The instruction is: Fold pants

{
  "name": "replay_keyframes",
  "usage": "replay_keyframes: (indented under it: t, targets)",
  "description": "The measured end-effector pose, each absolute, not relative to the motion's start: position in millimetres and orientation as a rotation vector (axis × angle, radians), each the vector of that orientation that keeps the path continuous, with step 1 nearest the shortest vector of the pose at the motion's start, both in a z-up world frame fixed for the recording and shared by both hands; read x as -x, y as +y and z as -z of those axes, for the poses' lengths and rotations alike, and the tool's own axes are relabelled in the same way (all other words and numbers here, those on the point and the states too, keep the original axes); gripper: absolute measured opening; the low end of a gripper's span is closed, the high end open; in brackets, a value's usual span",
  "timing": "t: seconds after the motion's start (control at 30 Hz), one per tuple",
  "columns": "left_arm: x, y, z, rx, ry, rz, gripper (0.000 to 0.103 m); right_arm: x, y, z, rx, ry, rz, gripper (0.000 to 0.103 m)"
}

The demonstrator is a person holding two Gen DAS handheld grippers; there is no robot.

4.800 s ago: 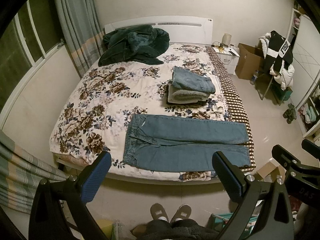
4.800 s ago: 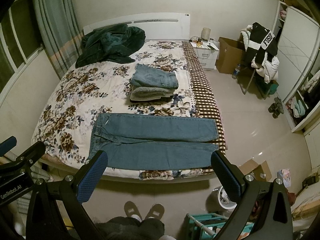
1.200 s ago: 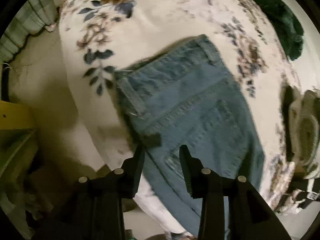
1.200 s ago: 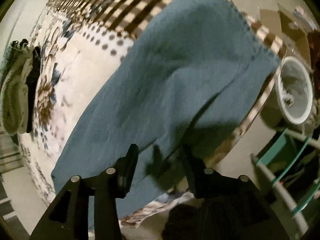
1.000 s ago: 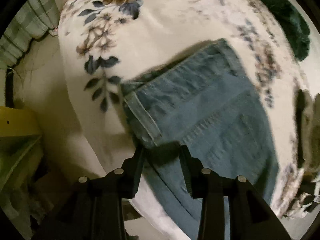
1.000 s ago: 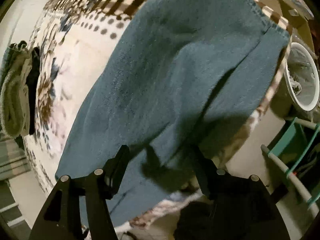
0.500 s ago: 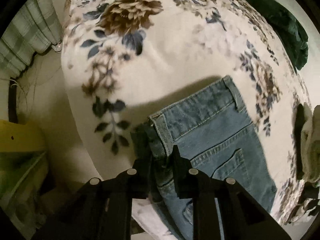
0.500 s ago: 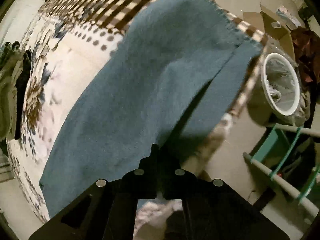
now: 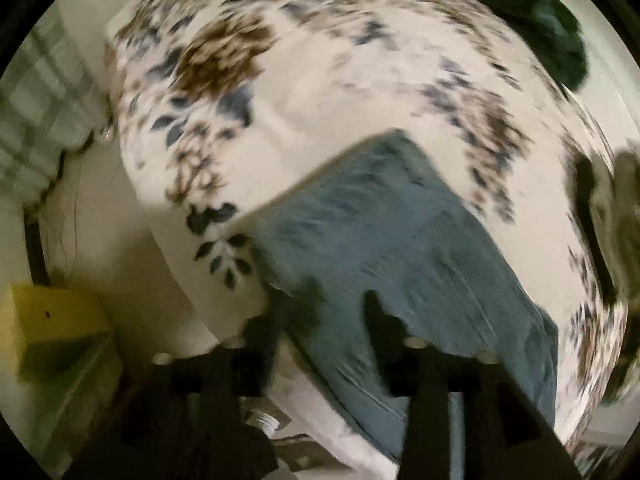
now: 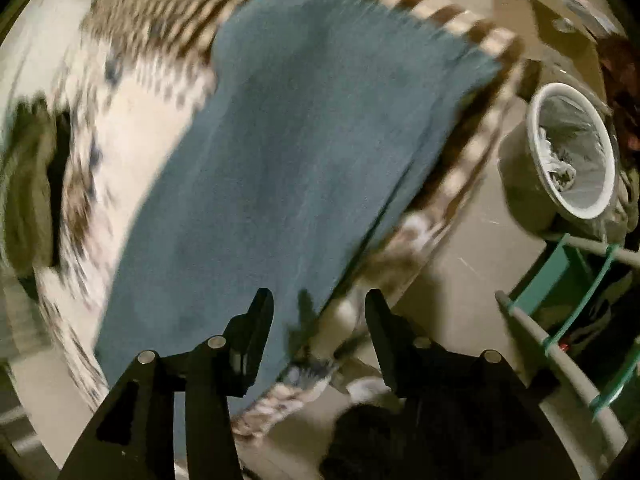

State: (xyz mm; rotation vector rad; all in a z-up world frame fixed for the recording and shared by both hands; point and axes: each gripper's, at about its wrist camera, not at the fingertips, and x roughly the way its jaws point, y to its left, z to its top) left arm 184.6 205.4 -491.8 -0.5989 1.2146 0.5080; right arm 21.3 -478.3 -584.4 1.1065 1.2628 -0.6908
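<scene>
While both frames are smeared by motion, the left black two-finger gripper [image 9: 320,312] can be made out pointing steeply down over the near edge of the bed, its jaws spread and opening. The waist end of the blue denim pants [image 9: 400,248] lies in the gap between them, and the pads do not press on the cloth. That waist end rests near the bed's near left corner, on the white bedspread with brown and blue flowers [image 9: 320,80]. Beyond it, toward the far side of the bed, sits a dark green bundled garment [image 9: 540,28], and at the right rim of the view a blurred stack of folded clothes [image 9: 616,216].

At the other end, the right black two-finger gripper [image 10: 316,316] also points down with its jaws apart and opening. The near edge of the pants' leg end [image 10: 304,152] passes between them, ungripped. The legs lie flat along the bed's near edge, reaching the brown-and-cream checked border [image 10: 480,44] at the right edge. On the floor past that corner stand a white round waste bin [image 10: 572,152] and a green wire rack [image 10: 580,280].
</scene>
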Motion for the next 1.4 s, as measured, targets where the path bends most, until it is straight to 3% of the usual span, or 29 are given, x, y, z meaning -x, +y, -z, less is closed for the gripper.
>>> replay_keyframes:
  t: [0.03,0.07,0.47,0.6,0.77,0.9,1.0,1.17,1.27,1.3,1.33,1.4]
  targets:
    - [-186,192,487,0.576,1.219,-0.483,0.066,-16,-489,579,-1.106,1.228,0.721,0.051]
    - [-185,180,483,0.557,1.218,-0.456,0.068,-12,-500,576,-1.098,1.204,0.753,0.051]
    - [-231,-55,509,0.214,1.336,-0.069,0.068,9,-619,577,-1.133,0.916,1.006,0.051]
    - [-241,-125,540,0.074,1.409,0.05,0.068,-3,-626,575,-1.115,0.894,0.932,0.051]
    - [-243,-141,587,0.019,1.507,0.066,0.072,-11,-628,616,-1.242,0.988,0.916,0.05]
    - [-243,-141,585,0.013,1.482,0.087,0.075,-11,-629,620,-1.189,0.985,0.968,0.013]
    - [-246,-143,586,0.019,1.495,0.095,0.077,-7,-624,606,-1.112,0.982,0.978,0.01]
    - [-252,-141,590,0.021,1.513,0.138,0.101,12,-621,603,-1.107,1.005,0.965,0.01]
    - [-250,-144,597,-0.005,1.512,0.144,0.103,20,-630,614,-1.141,1.04,0.904,0.016]
    - [-250,-145,597,-0.003,1.506,0.136,0.103,23,-634,614,-1.163,1.033,0.874,0.025]
    - [-250,-145,598,0.001,1.505,0.132,0.103,28,-635,611,-1.163,1.023,0.857,0.043]
    - [-249,-147,598,0.007,1.499,0.132,0.103,35,-633,602,-1.124,0.994,0.837,0.057]
